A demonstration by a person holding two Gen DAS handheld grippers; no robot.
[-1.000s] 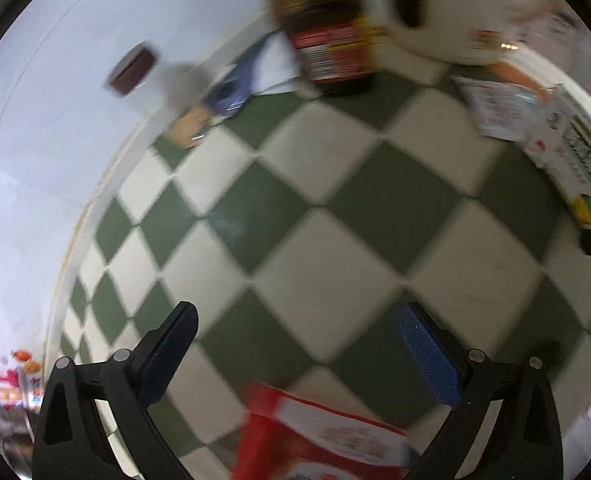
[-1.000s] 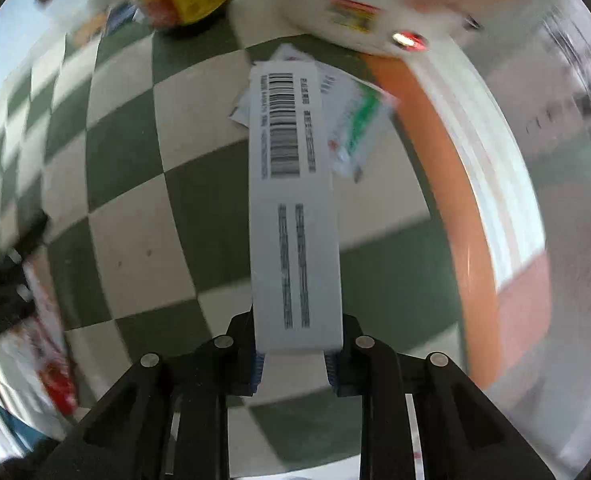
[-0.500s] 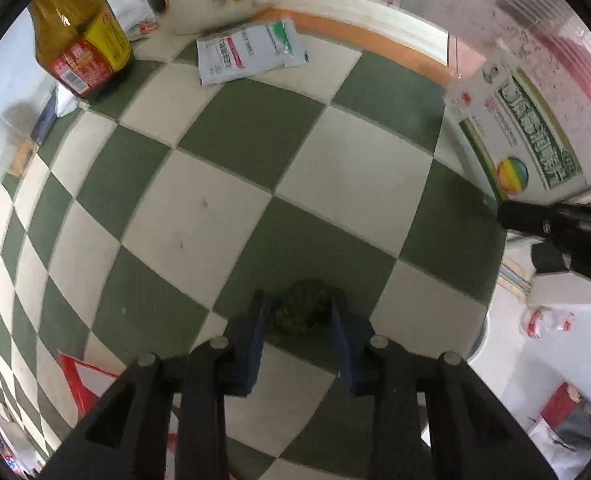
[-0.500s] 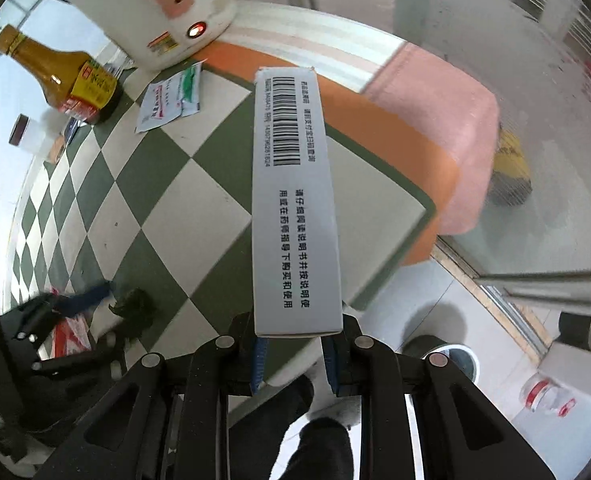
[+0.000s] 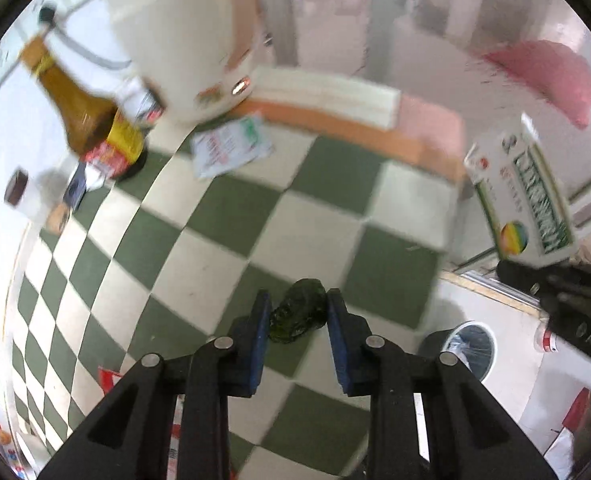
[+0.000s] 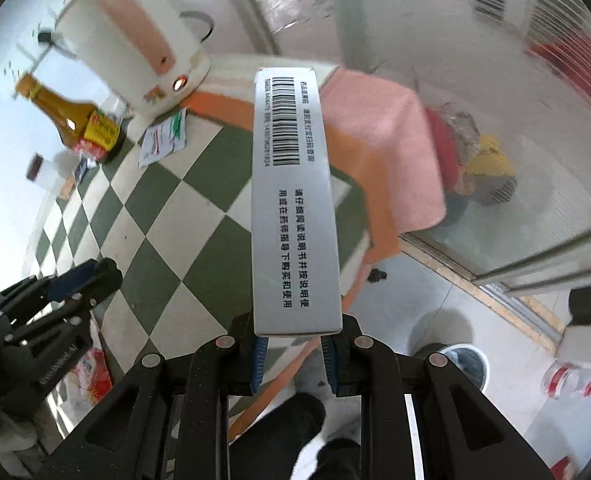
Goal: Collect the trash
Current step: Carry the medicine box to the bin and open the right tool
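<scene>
1. Fingers [image 5: 258, 336] of the left gripper [image 5: 298, 314] have just been closing and now pinch a dark green crumpled wad [image 5: 297, 315] between their blue pads, one pad against each side of it.
2. Fingers [image 6: 258, 354] of the right gripper [image 6: 294, 350] are clamped on the near end of a long white box [image 6: 293, 200]; its upward face carries a barcode and two lines of printed characters, and the box juts straight out ahead of the jaws.
3. From the left wrist view, the same box [image 5: 523, 196] appears at the right edge with its green-lettered face and rainbow disc showing, gripped by the black right gripper [image 5: 551, 280] below it.
4. From the right wrist view, the left gripper [image 6: 83, 280] sits low at the left, above the checkered cloth.
5. Under both tools lies a green-and-white checkered tablecloth [image 5: 223, 248] with an orange border [image 5: 335, 124].
6. At the far end of the table a white sachet [image 5: 231, 146] with red and green print lies flat, just beside a white-and-pink electric kettle [image 5: 183, 36] whose indicator lamp glows.
7. A brown sauce bottle [image 5: 91, 120] with a yellow-and-red label stands near the kettle, and a small jar with a dark lid [image 5: 19, 188] stands further left.
8. Red-and-white packaging [image 6: 89, 372] lies on the table's near edge.
9. Below, on the pale floor, stands a round bin [image 5: 469, 344] with a liner, and a clear plastic bottle with red label [image 6: 567, 380] lies beside it.
</scene>
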